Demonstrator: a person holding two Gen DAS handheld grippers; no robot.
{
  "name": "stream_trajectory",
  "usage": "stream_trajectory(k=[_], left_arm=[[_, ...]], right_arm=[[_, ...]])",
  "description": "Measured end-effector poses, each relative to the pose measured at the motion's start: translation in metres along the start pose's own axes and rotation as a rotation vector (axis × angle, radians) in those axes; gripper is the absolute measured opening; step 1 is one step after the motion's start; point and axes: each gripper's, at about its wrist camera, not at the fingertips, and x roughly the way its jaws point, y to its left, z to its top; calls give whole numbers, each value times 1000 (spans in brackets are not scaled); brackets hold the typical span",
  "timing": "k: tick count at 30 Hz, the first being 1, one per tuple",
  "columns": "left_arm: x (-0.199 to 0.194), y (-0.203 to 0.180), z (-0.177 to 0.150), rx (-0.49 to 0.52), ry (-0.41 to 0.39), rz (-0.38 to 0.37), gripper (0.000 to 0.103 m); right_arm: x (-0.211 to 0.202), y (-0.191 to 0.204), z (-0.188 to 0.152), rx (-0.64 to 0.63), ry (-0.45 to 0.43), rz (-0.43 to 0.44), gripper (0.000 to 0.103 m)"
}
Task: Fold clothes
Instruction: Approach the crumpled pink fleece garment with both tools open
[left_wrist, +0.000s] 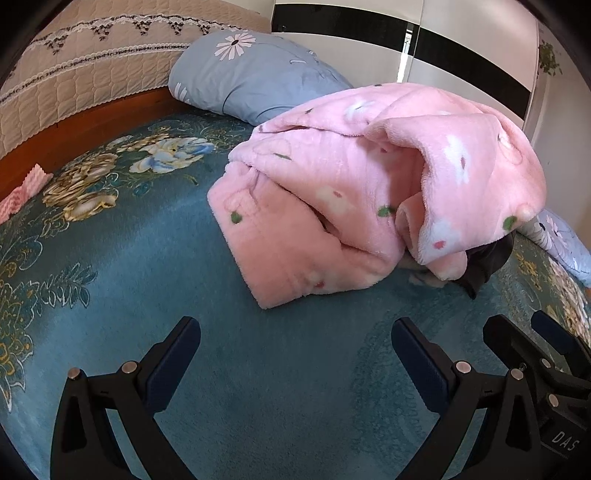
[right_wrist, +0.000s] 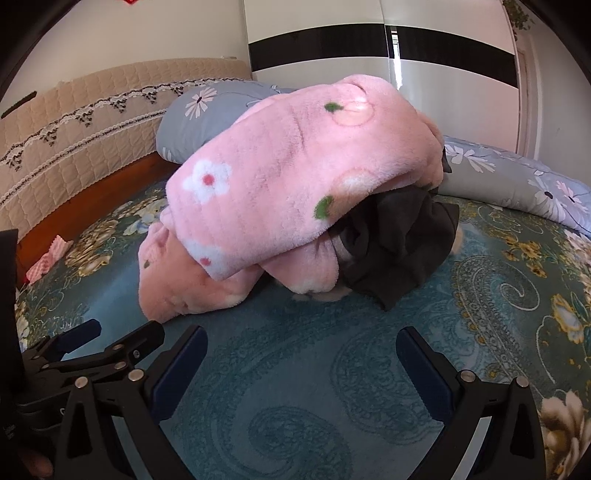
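A pink fleece garment with white flowers lies in a bunched, partly folded heap on the teal floral bedspread. A dark grey garment sticks out from under its right side. In the right wrist view the pink garment lies on top of the dark garment. My left gripper is open and empty, a little in front of the heap. My right gripper is open and empty, also in front of the heap. The right gripper shows at the right edge of the left wrist view, the left gripper at the left of the right wrist view.
A grey-blue flowered pillow lies behind the heap, another to its right. A quilted beige headboard cover and wooden bed edge run along the left. A small pink cloth lies near that edge. A wardrobe stands behind.
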Motion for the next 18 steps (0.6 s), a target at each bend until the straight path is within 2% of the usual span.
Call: stream_trajectory(k=[8, 18], left_arm=[[-3, 4, -1, -18, -17, -4, 103], [-9, 18, -4, -34, -38, -47, 103]], right_arm=[[-2, 3, -1, 10, 2, 16, 103], [-5, 12, -5, 17, 16, 56, 103]])
